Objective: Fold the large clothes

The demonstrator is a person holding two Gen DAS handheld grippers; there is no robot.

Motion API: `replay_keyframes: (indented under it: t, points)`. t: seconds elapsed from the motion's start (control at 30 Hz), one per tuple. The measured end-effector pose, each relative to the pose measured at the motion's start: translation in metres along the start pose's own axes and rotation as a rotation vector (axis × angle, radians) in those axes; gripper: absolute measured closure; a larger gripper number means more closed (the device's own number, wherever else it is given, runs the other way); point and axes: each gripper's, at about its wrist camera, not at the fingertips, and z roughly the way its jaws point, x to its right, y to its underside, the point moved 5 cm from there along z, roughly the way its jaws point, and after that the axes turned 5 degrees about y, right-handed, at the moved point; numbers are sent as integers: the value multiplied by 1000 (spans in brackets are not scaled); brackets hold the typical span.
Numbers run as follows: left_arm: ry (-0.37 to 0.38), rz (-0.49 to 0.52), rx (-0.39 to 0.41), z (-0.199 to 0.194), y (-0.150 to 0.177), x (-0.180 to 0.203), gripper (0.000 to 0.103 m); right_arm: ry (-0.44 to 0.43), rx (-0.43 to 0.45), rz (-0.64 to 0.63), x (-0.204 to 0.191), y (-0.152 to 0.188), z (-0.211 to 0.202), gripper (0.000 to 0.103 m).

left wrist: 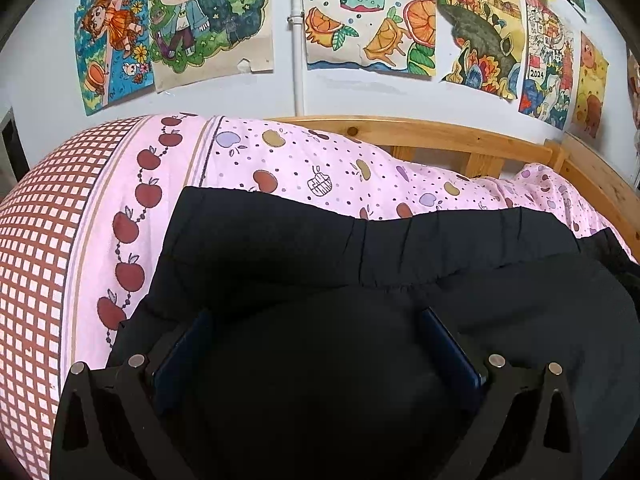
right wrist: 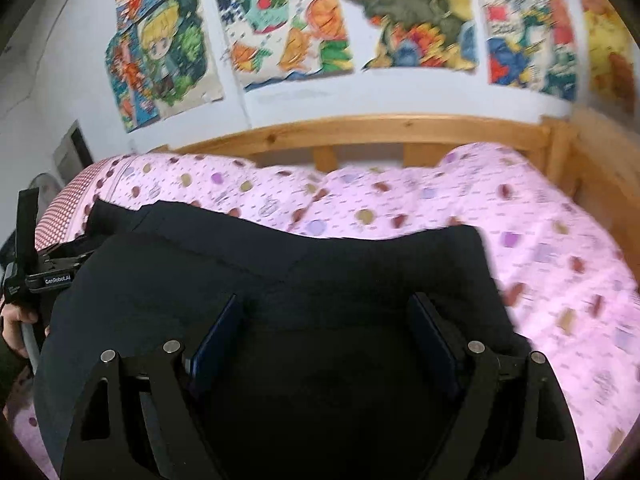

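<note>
Black garment: 1 large dark piece, lying on the pink quilt of a wooden bed. Its long axis runs side to side across both wrist views, roughly parallel to the bed rail. The far hem, gathered like a waistband, sits beyond both grippers; the near part bulges up directly under and between the fingers.

Left gripper: jaws spread wide, pointing down at the cloth. Dark fabric fills the gap, but whether the pads press on it cannot be told against black on black.

Right gripper: jaws also spread wide over the same garment, nearer its right-hand end, where a squared corner stands up against the quilt. Contact with the pads cannot be told; this view is blurred.

Left gripper body and a hand show at the left edge of the right view, just beside the cloth.

Judgement: each gripper covers 1 end; the fold likely goes away from the person, toward the far hem.

Background: drawings on the wall.
</note>
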Motion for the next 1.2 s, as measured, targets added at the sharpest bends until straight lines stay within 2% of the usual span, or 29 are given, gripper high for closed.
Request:
replay_keyframes:
  t: [0.17, 0.37, 0.47, 0.57, 0.63, 0.73, 0.87, 0.97, 1.1, 1.2]
  points:
    - [21, -14, -8, -11, -4, -2, 0, 66, 36, -3, 14, 3, -35, 22]
    - [133, -46, 45, -65, -2, -20, 0, 68, 64, 4, 21, 12, -59, 22]
    - [139, -21, 52, -91, 10, -34, 0, 45, 52, 3, 27, 18, -69, 21]
    - [134, 50, 24, -114, 36, -51, 0, 3, 31, -11, 33, 24, -75, 21]
    - [123, 74, 44, -126, 52, -61, 0, -15, 13, -13, 38, 29, -75, 21]
    - [129, 81, 46, -133, 74, -74, 0, 13, 4, 21, 48, 38, -71, 21]
    - [214, 6, -15, -123, 88, -88, 0, 6, -28, 36, 52, 54, -60, 21]
    - [305, -28, -36, -113, 89, -92, 0, -2, -58, 23, 52, 63, -53, 21]
    - [439, 23, -62, -109, 87, -81, 0, -19, -101, 31, 54, 74, -44, 21]
    - [504, 85, -141, -96, 87, -72, 0, -34, -150, 51, 57, 85, -34, 10]
